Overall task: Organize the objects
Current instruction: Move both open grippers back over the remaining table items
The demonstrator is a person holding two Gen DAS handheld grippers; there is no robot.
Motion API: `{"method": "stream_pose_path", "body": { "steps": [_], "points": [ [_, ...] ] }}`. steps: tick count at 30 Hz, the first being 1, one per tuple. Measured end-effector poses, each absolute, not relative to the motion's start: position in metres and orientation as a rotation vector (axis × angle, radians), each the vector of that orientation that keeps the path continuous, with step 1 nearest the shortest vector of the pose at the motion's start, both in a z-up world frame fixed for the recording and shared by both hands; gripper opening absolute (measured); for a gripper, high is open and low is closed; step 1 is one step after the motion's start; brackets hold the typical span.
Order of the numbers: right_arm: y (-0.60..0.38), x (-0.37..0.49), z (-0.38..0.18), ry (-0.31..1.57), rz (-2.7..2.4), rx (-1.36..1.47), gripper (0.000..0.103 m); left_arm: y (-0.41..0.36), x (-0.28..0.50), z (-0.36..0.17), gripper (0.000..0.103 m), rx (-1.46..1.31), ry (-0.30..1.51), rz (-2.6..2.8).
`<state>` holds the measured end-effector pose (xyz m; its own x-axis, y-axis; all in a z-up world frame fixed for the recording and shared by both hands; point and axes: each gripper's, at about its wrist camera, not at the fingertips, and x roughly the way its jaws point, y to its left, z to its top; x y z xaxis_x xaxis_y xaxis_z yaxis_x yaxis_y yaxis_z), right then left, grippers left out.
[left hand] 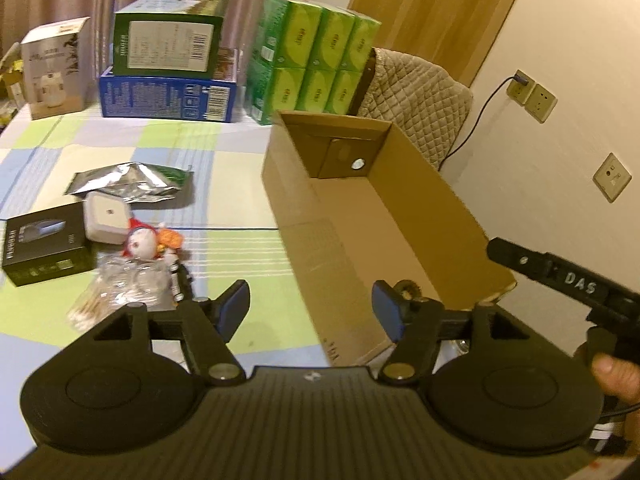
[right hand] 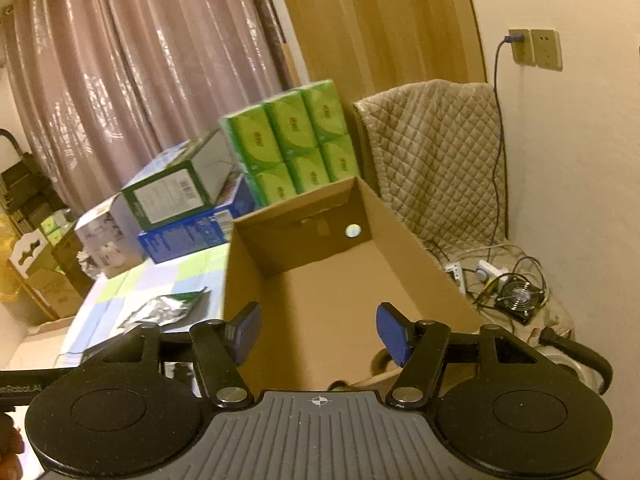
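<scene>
An open brown cardboard box [left hand: 400, 216] [right hand: 360, 280] stands on the right of the checked table. Left of it lie loose objects: a black carton [left hand: 44, 244], a white square case [left hand: 106, 220], a silver foil pouch [left hand: 128, 180] [right hand: 168, 306], a red-and-white doll [left hand: 142, 240] and a clear bag of cotton swabs [left hand: 116, 292]. My left gripper [left hand: 314, 308] is open and empty, over the table at the box's near left wall. My right gripper [right hand: 320, 332] is open and empty above the box's near end. Its black body [left hand: 560, 280] shows at the right of the left wrist view, a hand [left hand: 616, 376] on it.
Stacked green tissue packs [left hand: 316, 60] [right hand: 292, 140], a green carton on a blue carton [left hand: 168, 64], and a white carton [left hand: 56, 68] line the table's far edge. A chair with a quilted cover [right hand: 436, 152] stands behind the box. Cables and a small fan [right hand: 520, 296] lie on the floor.
</scene>
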<state>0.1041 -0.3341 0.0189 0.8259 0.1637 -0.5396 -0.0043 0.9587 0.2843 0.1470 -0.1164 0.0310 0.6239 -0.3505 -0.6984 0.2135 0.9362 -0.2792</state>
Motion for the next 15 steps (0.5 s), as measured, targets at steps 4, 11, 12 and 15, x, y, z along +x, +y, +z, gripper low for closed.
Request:
{"method": "stream_pose_path", "body": {
  "steps": [4, 11, 12, 15],
  "points": [
    [-0.317, 0.091, 0.024, 0.594, 0.111, 0.279, 0.061, -0.101, 0.133, 0.036, 0.073, -0.174, 0.826, -0.303],
    [-0.274, 0.069, 0.03, 0.598, 0.178, 0.267, 0.062, -0.066, 0.102, 0.044, 0.087, -0.141, 0.796, -0.249],
    [-0.267, 0.067, 0.029, 0.6, 0.192, 0.262, 0.062, -0.06, 0.098, 0.044, 0.088, -0.134, 0.796, -0.242],
    [-0.248, 0.061, 0.025, 0.615, 0.229, 0.25, 0.062, -0.038, 0.084, 0.044, 0.094, -0.123, 0.788, -0.202]
  ]
}}
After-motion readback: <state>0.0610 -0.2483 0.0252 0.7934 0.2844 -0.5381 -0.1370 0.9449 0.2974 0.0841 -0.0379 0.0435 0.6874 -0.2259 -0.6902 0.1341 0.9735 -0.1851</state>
